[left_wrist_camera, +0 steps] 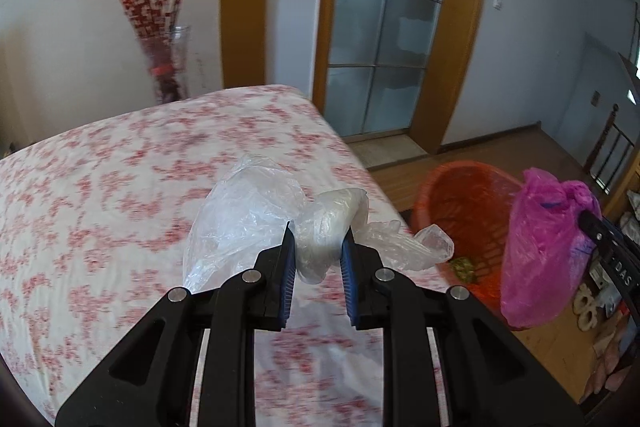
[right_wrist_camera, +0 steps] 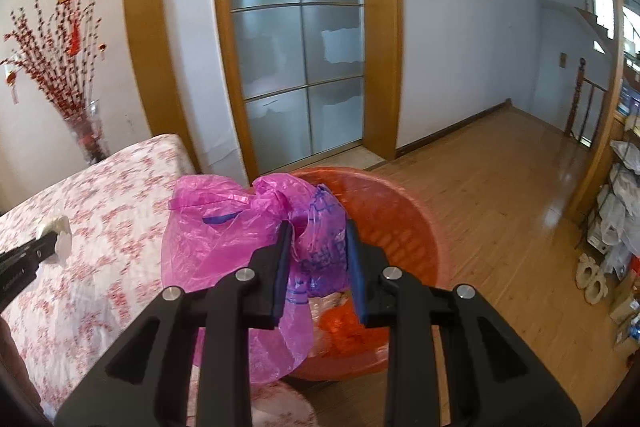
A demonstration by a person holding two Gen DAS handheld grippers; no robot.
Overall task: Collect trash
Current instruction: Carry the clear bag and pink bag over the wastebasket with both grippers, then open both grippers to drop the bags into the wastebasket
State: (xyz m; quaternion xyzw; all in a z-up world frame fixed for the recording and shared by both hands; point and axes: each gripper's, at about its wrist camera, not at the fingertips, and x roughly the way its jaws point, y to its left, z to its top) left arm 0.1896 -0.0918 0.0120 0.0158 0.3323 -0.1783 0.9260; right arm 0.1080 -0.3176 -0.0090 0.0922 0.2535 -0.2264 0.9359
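My left gripper [left_wrist_camera: 318, 243] is shut on a crumpled clear plastic bag [left_wrist_camera: 244, 223] and holds it above the table with the red floral cloth [left_wrist_camera: 100, 195]. My right gripper [right_wrist_camera: 316, 239] is shut on a pink plastic bag [right_wrist_camera: 224, 239] and holds it in the air by the near rim of the orange basket [right_wrist_camera: 400, 223]. In the left wrist view the pink bag [left_wrist_camera: 540, 247] hangs to the right, in front of the basket [left_wrist_camera: 464, 203]. Some trash lies inside the basket. The left gripper also shows at the left edge of the right wrist view [right_wrist_camera: 44, 243].
The basket stands on the wooden floor [right_wrist_camera: 500, 195] beside the table's right edge. A glass vase of red branches [left_wrist_camera: 168, 67] stands behind the table. A frosted glass door [right_wrist_camera: 296, 43] is beyond. Shelves with bags and slippers [right_wrist_camera: 592, 279] line the right side.
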